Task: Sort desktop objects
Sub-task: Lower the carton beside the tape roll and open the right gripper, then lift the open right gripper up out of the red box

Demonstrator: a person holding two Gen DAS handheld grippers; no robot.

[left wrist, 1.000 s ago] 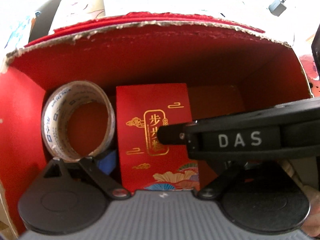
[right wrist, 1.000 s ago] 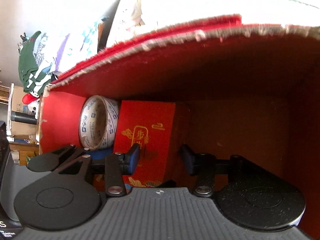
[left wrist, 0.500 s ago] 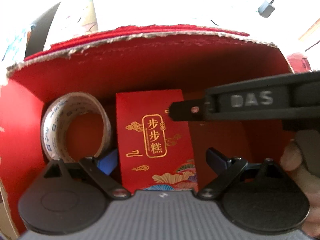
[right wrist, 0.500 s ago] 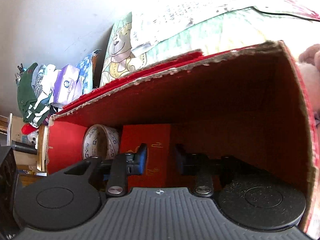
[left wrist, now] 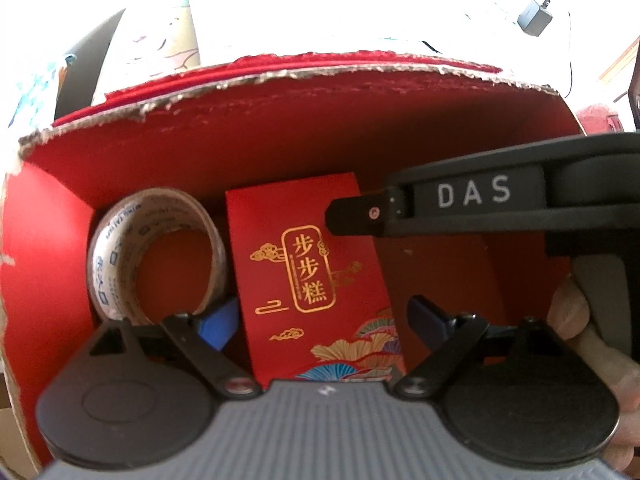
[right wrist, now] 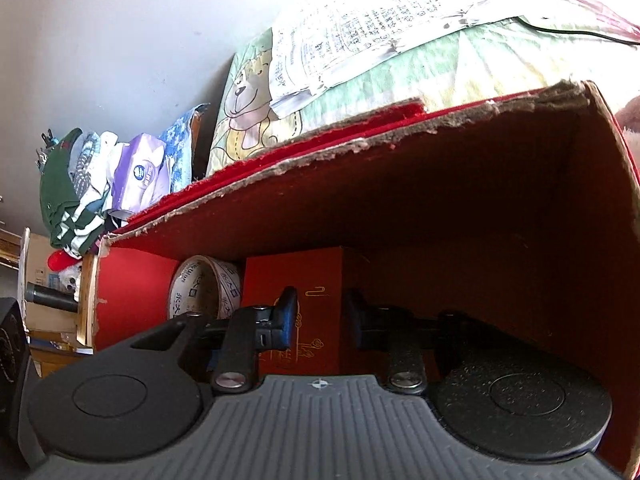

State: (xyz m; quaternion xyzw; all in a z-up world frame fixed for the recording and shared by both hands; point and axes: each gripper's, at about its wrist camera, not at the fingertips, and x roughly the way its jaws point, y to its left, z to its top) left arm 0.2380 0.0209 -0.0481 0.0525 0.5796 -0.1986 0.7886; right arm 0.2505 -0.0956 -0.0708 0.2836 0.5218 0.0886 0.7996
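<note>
Left wrist view is looking straight down into the red cardboard box (left wrist: 360, 148), the one with the ragged torn rim. Using that box as the landmark: a roll of printed packing tape (left wrist: 156, 256) stands on edge against the box's left wall, and right next to it, about mid-floor, is a small red carton (left wrist: 308, 272) with gold Chinese lettering and a fan pattern at the bottom. Tape and carton look to be touching or nearly so, hard to call. The rest of the box floor to the right of the carton is bare red.

The left gripper (left wrist: 320, 320) sits just over the near part of the box with its blue-padded jaws spread wide, one pad by the tape, the other past the carton's right edge. Not gripping anything.

The right gripper (left wrist: 348, 216) comes in from the right side of the box, a black body marked "DAS", its tip over the carton's top right corner. A bit of hand (left wrist: 576, 320) shows behind it.

From the right wrist camera, the right gripper (right wrist: 320, 316) has its jaws apart with a moderate gap, the carton (right wrist: 308, 280) showing between them deeper in the box, nothing pinched. Tape (right wrist: 204, 292) sits left of it. Outside the box, beyond the far wall, there's a bear-print cloth (right wrist: 248, 116) and a sheet of printed paper (right wrist: 372, 24).
</note>
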